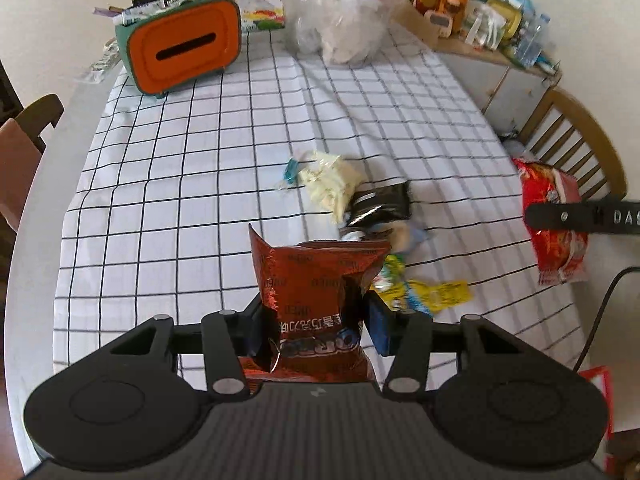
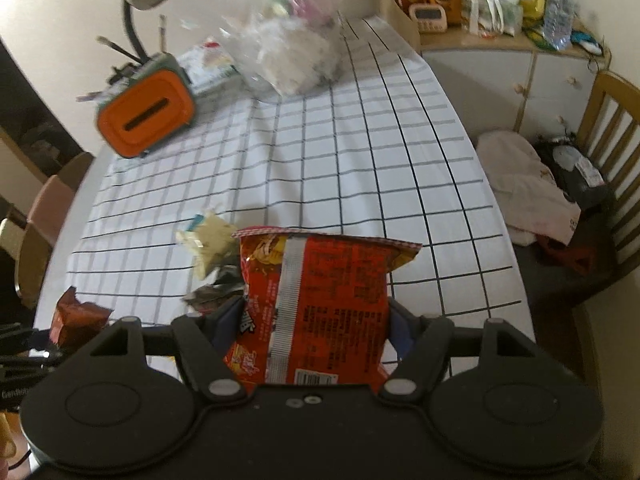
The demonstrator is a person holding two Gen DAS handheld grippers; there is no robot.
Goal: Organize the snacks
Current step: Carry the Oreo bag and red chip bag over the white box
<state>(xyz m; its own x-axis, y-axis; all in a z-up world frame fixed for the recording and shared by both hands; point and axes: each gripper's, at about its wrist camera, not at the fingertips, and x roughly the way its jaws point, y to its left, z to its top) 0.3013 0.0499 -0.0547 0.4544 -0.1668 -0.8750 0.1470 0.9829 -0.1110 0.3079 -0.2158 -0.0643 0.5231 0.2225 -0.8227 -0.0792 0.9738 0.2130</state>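
Light's soft and even on my end, looks like plain daylight, with no harsh shadows on the checked tablecloth (image 1: pixel 248 152), just faint grey creases. The foil on the brown packet (image 1: pixel 316 280) in my left claw throws small glints. Fisheye bends everything: grid lines bow outward and the corners go black. Lots of motion blur too; the clear plastic bag (image 2: pixel 288 56) at the far end is smeared, and so is the cluttered shelf (image 1: pixel 480 12). The right view is dimmer, murky down its left edge.
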